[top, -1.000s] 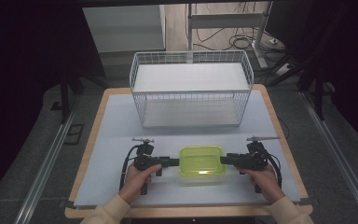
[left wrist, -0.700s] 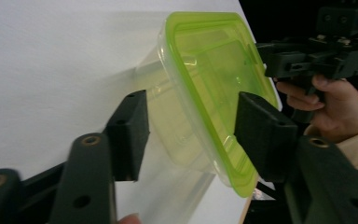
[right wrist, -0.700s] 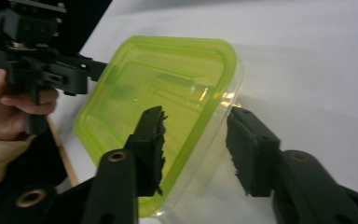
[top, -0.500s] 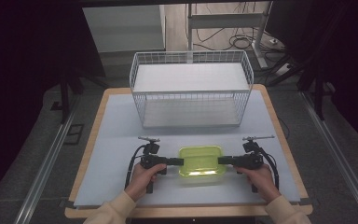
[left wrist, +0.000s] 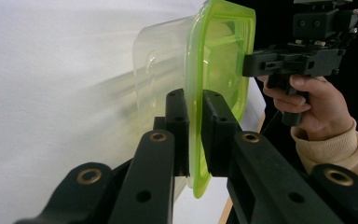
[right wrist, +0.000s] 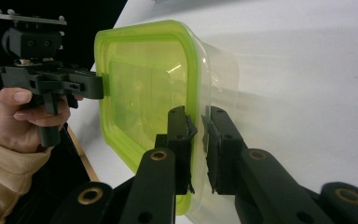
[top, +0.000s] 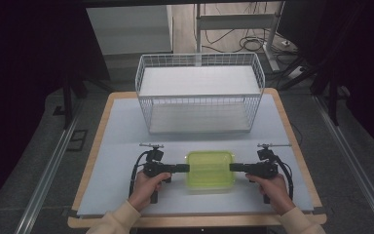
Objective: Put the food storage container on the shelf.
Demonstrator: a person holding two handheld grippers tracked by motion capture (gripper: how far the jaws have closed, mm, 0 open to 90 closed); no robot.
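Observation:
A clear plastic container (top: 209, 169) with a lime-green lid rests on the white table cover (top: 121, 131), near the front. My left gripper (top: 187, 168) is shut on the left edge of the lid rim, and my right gripper (top: 232, 167) is shut on the right edge. In the left gripper view the jaws (left wrist: 195, 99) pinch the green rim of the container (left wrist: 168, 65), with the right gripper (left wrist: 279, 63) at the far rim. In the right gripper view the jaws (right wrist: 199, 116) clamp the container's (right wrist: 144, 98) rim, and the left gripper (right wrist: 74, 84) holds the opposite side.
A white wire basket (top: 199, 92) stands at the back of the table, open at the top. The table's wooden front edge (top: 195, 222) runs just behind the person's sleeves. Metal floor rails (top: 48, 170) flank the table.
Both hands have shifted a little sideways. The container stays between the two grippers at about the same spot.

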